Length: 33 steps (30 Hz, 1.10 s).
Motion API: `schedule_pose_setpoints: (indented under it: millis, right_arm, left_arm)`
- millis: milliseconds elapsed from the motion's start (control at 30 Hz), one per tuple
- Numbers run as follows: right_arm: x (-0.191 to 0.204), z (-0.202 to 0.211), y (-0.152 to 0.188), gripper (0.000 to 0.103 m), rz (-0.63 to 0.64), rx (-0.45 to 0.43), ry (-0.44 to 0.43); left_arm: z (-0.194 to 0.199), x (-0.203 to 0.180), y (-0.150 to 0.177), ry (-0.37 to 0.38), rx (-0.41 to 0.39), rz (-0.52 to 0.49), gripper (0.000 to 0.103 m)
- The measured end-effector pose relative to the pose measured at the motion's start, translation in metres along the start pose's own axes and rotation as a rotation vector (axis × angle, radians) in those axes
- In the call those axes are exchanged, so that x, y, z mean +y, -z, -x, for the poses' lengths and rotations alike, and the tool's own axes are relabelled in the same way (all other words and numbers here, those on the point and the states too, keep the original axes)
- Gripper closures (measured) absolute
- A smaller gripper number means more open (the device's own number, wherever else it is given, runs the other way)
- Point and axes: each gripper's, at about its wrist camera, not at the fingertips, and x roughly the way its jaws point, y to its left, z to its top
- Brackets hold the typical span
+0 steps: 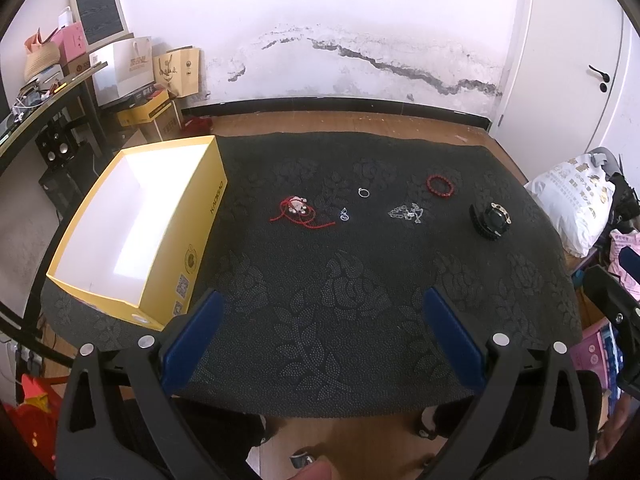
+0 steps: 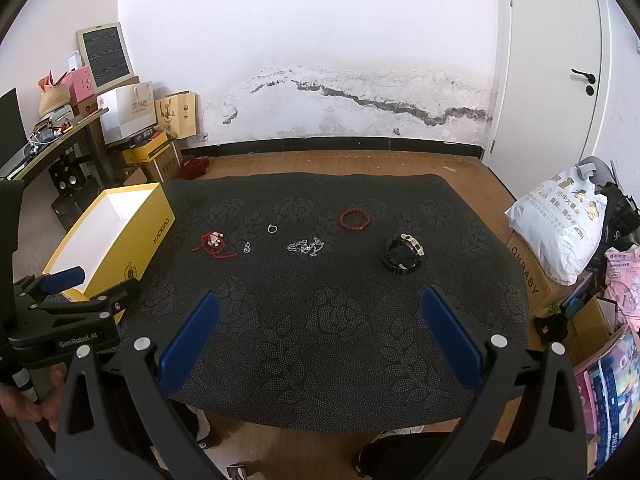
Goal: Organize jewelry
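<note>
Jewelry lies spread on a black patterned table cloth (image 1: 320, 320): a red cord with a silver charm (image 1: 298, 211), a small silver pendant (image 1: 344, 215), a silver ring (image 1: 363, 192), a silver chain (image 1: 408, 212), a red bead bracelet (image 1: 441, 185) and a black watch (image 1: 491, 221). The same pieces show in the right wrist view, with the red cord (image 2: 213, 245), chain (image 2: 306, 246), bracelet (image 2: 355, 218) and watch (image 2: 402, 255). An open yellow box (image 1: 132, 224) stands at the left. My left gripper (image 1: 320, 316) and right gripper (image 2: 318, 318) are open and empty, well short of the jewelry.
The yellow box also shows in the right wrist view (image 2: 116, 236), with the left gripper's body (image 2: 60, 320) beside it. A white bag (image 2: 560, 224) and cardboard boxes stand right of the table. A desk with clutter (image 1: 48, 92) stands at the far left.
</note>
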Motion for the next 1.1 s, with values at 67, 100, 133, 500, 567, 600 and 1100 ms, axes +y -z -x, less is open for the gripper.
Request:
schedule_pose_setpoints:
  millis: [67, 100, 133, 500, 567, 600, 1100]
  right_arm:
    - [0.0001, 0.0, -0.0001, 0.006, 0.0, 0.0, 0.001]
    - [0.0009, 0.0004, -0.0008, 0.006, 0.001, -0.001, 0.001]
    - [0.0007, 0.0004, -0.0011, 0.006, 0.002, -0.001, 0.002]
    - [0.0006, 0.0008, -0.0013, 0.006, 0.002, -0.004, 0.001]
    - [0.0007, 0.0007, -0.0015, 0.006, 0.002, -0.003, 0.001]
    - [0.0006, 0.0007, -0.0016, 0.006, 0.002, -0.003, 0.0]
    - [0.0018, 0.001, -0.0016, 0.006, 0.004, -0.006, 0.0]
  left_arm:
    - [-0.0005, 0.0004, -0.0002, -0.001, 0.0, 0.0, 0.006]
    - [0.0002, 0.0004, -0.0008, 0.0, 0.002, 0.001, 0.006]
    - [-0.0002, 0.0003, -0.0007, 0.0, 0.003, 0.0, 0.006]
    - [-0.0002, -0.0006, 0.0, -0.002, -0.017, -0.005, 0.006]
    - [-0.0009, -0.0008, 0.0002, -0.003, -0.019, -0.007, 0.006]
    - [-0.0011, -0.0009, 0.0011, -0.002, -0.018, -0.007, 0.006]
    - [-0.0004, -0.0024, 0.0011, -0.003, -0.013, -0.012, 0.006]
